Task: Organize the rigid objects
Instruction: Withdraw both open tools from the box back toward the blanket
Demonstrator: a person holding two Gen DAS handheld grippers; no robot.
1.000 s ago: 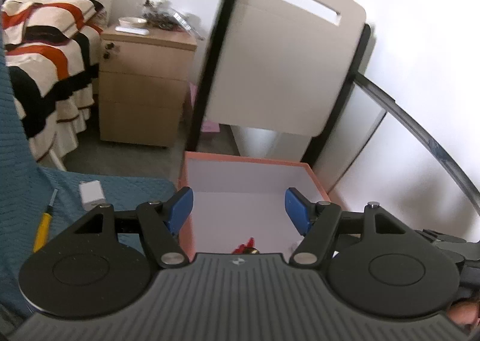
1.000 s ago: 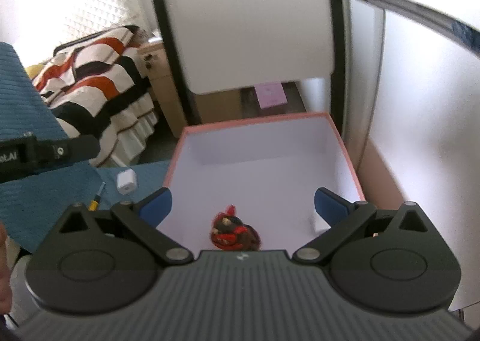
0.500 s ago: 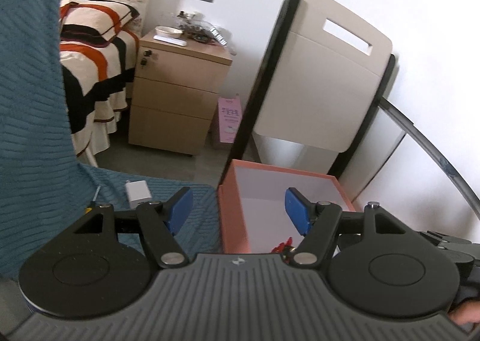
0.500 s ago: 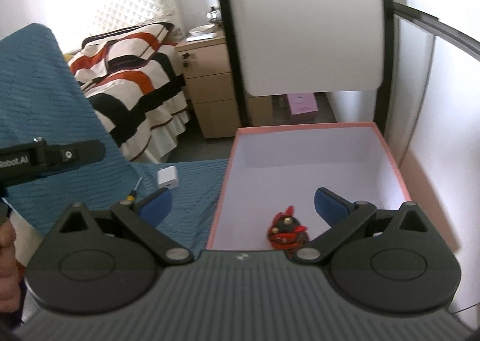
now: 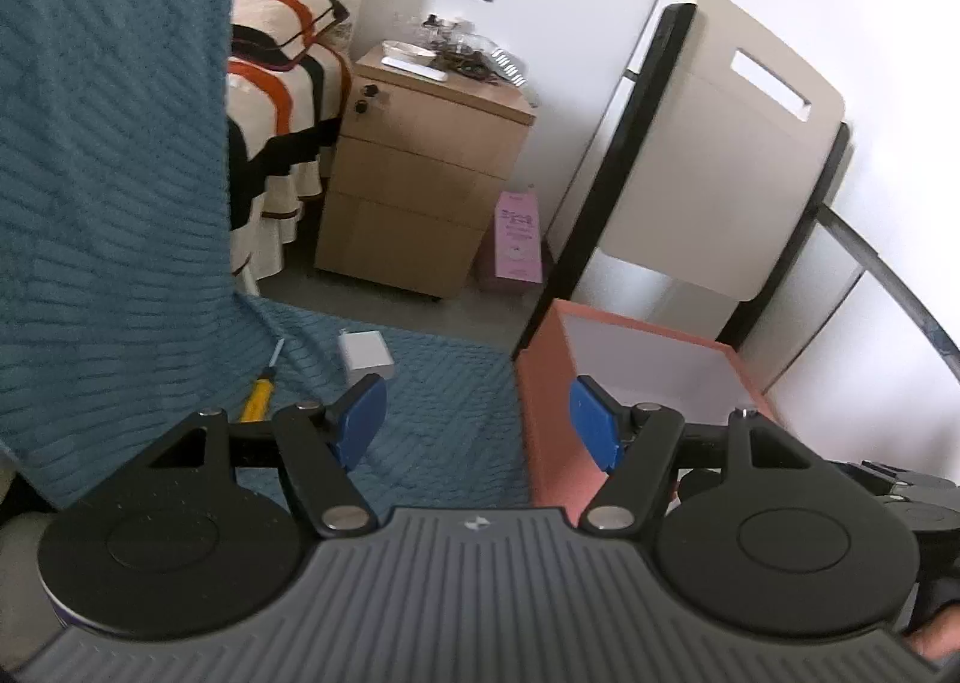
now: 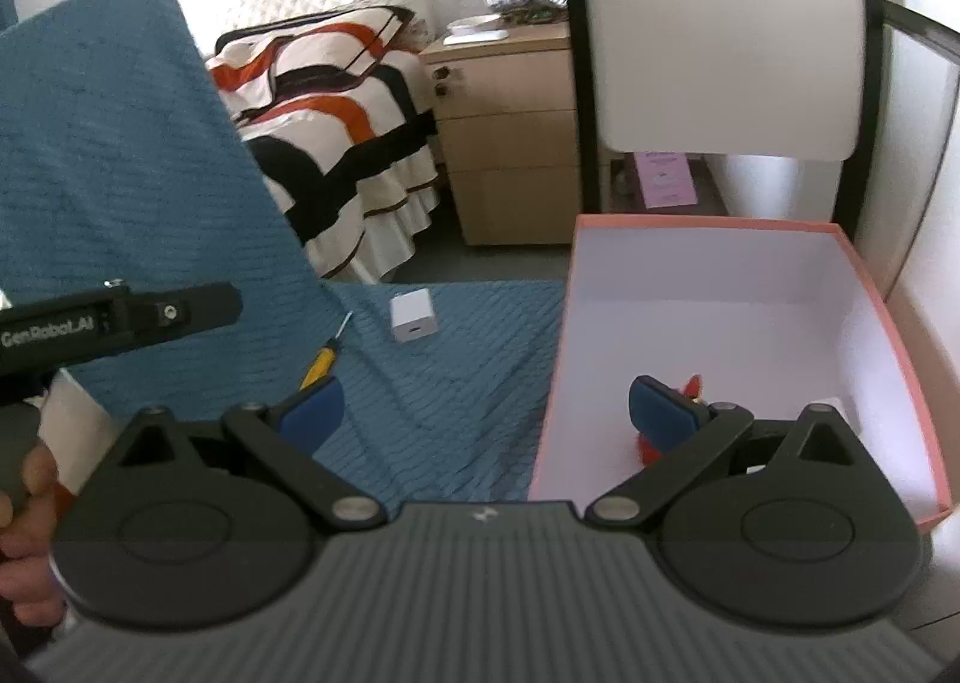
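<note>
Tongs empty, two items left on blanket

Both tongs, L [image 5: 474, 419] & R [image 6: 486, 413], gape open. Charger [image 6: 413, 317] & screwdriver [image 6: 321, 362] lie far-left of box [image 6: 840, 227]; screwdriver axis runs near-far, L tongs nearer. Red toy [image 6: 693, 386] boxed.

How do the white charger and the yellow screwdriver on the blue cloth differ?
The white charger is a squat block; the yellow screwdriver is long and thin. The charger lies nearer the pink box, the screwdriver farther from it. The charger is plain white; the screwdriver has a yellow handle. Both rest on the blue cloth, ungrasped.
</note>
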